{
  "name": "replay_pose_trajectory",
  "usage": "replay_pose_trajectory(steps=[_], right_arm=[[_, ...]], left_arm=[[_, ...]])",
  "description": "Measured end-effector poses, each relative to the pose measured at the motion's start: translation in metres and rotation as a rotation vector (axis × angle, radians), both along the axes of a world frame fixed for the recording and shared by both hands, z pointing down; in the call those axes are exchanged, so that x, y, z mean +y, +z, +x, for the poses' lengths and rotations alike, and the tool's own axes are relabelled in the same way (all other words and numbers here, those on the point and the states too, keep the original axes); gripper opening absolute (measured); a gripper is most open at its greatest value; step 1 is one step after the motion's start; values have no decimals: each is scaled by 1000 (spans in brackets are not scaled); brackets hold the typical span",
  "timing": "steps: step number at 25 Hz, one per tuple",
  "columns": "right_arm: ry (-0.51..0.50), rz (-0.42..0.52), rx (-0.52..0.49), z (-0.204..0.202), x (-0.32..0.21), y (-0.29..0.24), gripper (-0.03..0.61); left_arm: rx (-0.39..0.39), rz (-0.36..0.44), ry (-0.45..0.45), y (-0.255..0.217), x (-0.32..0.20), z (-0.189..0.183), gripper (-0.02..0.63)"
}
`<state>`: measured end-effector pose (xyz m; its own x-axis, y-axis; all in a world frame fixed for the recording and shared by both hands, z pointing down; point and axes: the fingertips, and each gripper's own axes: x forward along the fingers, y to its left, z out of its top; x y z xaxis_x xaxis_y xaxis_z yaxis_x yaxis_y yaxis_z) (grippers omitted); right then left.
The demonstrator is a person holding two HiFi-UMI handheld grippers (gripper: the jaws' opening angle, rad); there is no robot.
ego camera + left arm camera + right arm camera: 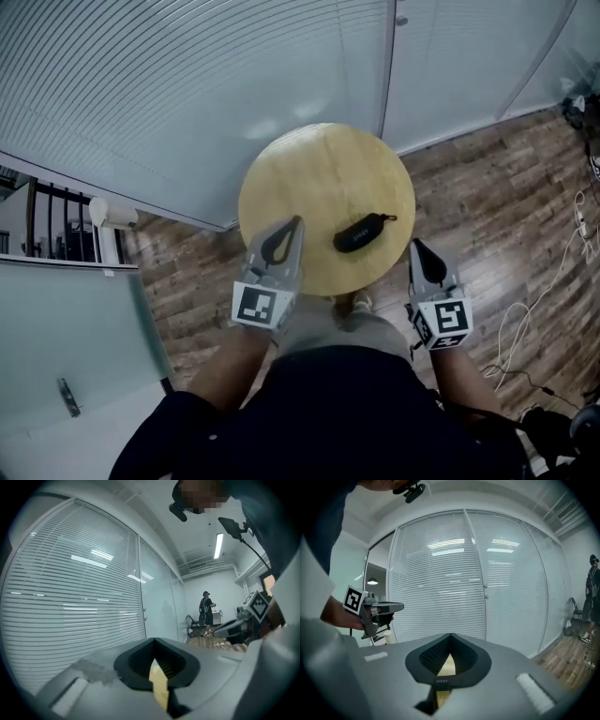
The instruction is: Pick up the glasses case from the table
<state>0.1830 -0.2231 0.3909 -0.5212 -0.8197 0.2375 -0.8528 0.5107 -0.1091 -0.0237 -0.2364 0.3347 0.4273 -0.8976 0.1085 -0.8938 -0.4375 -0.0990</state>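
- Glasses case (359, 232): black, lying flat on the round wooden table (319, 164), toward its near right part. A small loop sticks out at its far right end.
- Left gripper (296, 223): clenched with its jaws tip to tip and holding no object. Its nose is over the table's near left edge, just left of the case and not touching it.
- Right gripper (415, 246): also clenched and not holding anything. It sits off the table's right edge, over the floor (487, 197), and is apart from the case.
- The case lies between the two grippers in the head view. A sliver of yellow tabletop shows through the gap behind each pair of closed jaws.
- Behind the table is a glass wall with blinds (187, 84), which fills most of both gripper views.
- White cables (553, 281) trail on the floor to the right, well clear of the table.
- A metal door handle (67, 397) shows on a pale panel at lower left.
- A person (205, 611) stands far back in the room, and a strip ceiling light (218, 545) is above.
- Writing: small print on the rim of the right gripper's black pad reads roughly "SHERY".
- Each marker cube (256, 306) carries black-and-white square codes, and I can't read any text on them.
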Motion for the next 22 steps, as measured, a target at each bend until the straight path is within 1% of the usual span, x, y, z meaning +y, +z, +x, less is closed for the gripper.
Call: replay_pose_trajectory(steps=[2,4,8,12,14,16,19,22], right_arm=[[14,-11,6,-4,-6,12,8],[34,-47,0,-10,-15,29,8],[51,-132,-19,-23,-28,65,8],[71,-186,8,-33,-42,110,8],[82,-209,1,-40,-49,129,8],[79,-232,-18,-48,-54,148,8],[43,-253,-49,-60,-57,174,8],[45,-293,-40,-64,-62,202,19]], left_arm=[[1,-30,-9,14,-6,-4,3],[-3,-42,-3,26,-16,-6,3],[-33,-77,31,53,-33,-8,3],[-26,-111,57,82,-53,-11,3],[-33,-135,74,101,-64,-14,3],[-39,-147,93,120,-75,-15,3],[-22,-158,107,143,-89,-12,3],[-12,-191,118,165,-99,-9,3]])
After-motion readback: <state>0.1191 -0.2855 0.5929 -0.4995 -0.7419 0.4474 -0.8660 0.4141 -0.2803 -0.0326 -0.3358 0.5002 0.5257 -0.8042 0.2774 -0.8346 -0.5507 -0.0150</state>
